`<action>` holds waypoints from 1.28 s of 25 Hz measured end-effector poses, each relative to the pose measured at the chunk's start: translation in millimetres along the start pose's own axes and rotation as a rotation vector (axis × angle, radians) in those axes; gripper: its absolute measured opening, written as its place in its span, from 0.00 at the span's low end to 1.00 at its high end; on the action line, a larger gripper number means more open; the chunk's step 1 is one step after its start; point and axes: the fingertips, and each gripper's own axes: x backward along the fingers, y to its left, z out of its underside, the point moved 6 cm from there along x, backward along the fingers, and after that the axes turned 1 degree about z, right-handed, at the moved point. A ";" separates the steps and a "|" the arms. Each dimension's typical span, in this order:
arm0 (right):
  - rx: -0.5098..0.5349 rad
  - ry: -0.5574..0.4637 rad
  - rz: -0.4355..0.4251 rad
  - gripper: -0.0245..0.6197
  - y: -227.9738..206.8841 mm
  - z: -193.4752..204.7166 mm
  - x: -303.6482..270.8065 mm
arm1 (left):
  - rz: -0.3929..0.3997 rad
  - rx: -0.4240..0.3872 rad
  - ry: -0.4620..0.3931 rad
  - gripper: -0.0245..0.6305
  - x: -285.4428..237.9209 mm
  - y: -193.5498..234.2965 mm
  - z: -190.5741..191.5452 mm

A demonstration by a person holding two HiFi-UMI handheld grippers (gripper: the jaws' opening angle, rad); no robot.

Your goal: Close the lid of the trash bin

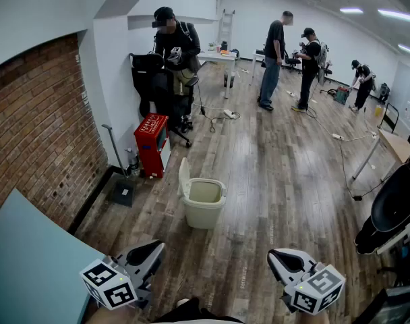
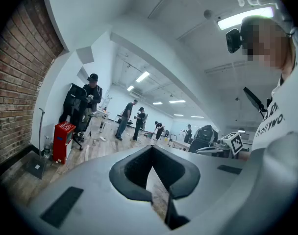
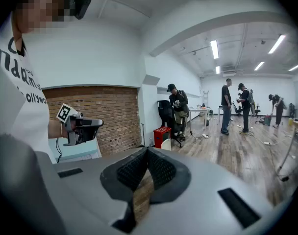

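Observation:
The cream trash bin (image 1: 203,208) stands on the wood floor a little ahead of me. Its lid (image 1: 184,179) is swung up on the left side, leaving the inside open. My left gripper (image 1: 153,250) is low at the bottom left, well short of the bin, and its jaws meet with nothing between them (image 2: 152,149). At the bottom right, my right gripper (image 1: 277,257) is also shut and empty (image 3: 147,150). The bin's lid (image 3: 165,144) peeks just over the right gripper's jaws. Each gripper view shows the other gripper held in the air.
A red box (image 1: 152,144) stands by the white wall behind the bin, with a dustpan (image 1: 122,193) beside the brick wall (image 1: 43,133). A teal tabletop (image 1: 30,265) is at my left and a black chair (image 1: 394,211) at my right. Several people stand farther back, and cables lie on the floor.

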 end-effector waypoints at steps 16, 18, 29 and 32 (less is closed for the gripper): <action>-0.039 -0.094 -0.094 0.05 -11.7 -43.8 -99.4 | 0.100 -0.232 -0.016 0.05 -29.6 64.9 -38.2; 0.012 -0.073 -0.065 0.05 -4.1 -45.9 -112.4 | 0.095 -0.264 0.019 0.05 -34.3 71.9 -40.1; -0.025 -0.020 0.094 0.05 -17.2 -44.5 -128.8 | 0.035 -0.120 0.001 0.05 -34.7 114.6 -43.8; -0.015 0.005 0.087 0.05 -19.9 -46.8 -139.8 | 0.029 -0.119 -0.005 0.05 -28.2 114.7 -40.7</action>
